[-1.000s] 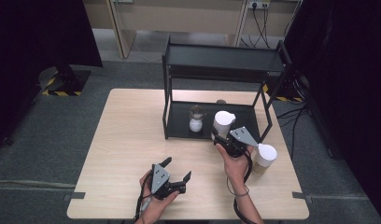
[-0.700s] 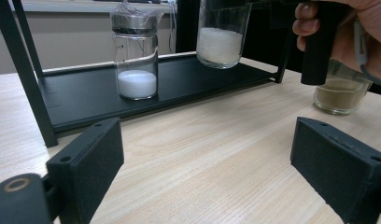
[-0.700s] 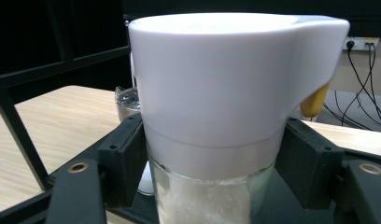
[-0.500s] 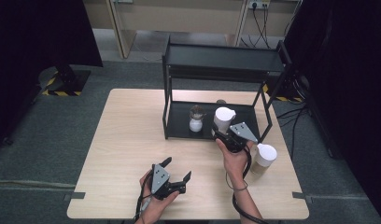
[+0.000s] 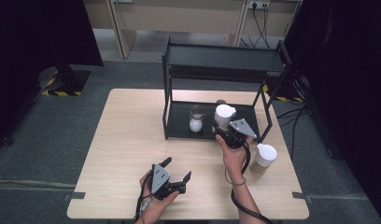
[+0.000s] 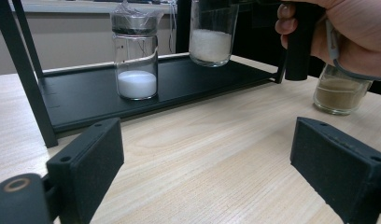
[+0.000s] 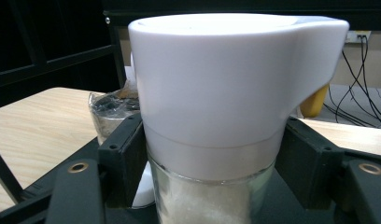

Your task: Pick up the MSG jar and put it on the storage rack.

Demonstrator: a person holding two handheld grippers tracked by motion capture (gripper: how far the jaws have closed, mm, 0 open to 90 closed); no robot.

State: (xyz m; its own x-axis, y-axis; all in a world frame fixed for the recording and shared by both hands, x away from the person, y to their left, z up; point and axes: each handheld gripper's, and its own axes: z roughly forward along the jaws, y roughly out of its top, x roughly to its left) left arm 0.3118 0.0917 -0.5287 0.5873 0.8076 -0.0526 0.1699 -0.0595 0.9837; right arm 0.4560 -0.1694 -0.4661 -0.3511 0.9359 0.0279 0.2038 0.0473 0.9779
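Where the right gripper (image 5: 225, 133) reaches over the front edge of the black rack's (image 5: 179, 119) lower shelf, a glass jar with a white lid (image 5: 224, 114) is clamped between its jaws. In the right gripper view, both black pads are seen pressed against the jar's sides just below the lid (image 7: 226, 79), with white granules visible through the glass. In the left gripper view, the same jar (image 6: 212, 32) is seen lifted slightly clear of the shelf surface, its base not touching the black tray.

A second jar holding white powder (image 5: 195, 122), capped with crinkled clear wrap, is stood upright on the lower shelf, just beside the held jar and to its left in the high view. A third jar with a white lid and brownish contents (image 5: 263, 158) is placed on the table (image 5: 128, 135), outside the rack near its right front leg, close to the right hand (image 5: 235, 156).

The left gripper (image 5: 177, 175) is held low near the table's front edge, well apart from the rack; its jaws are spread wide and nothing is held between them.
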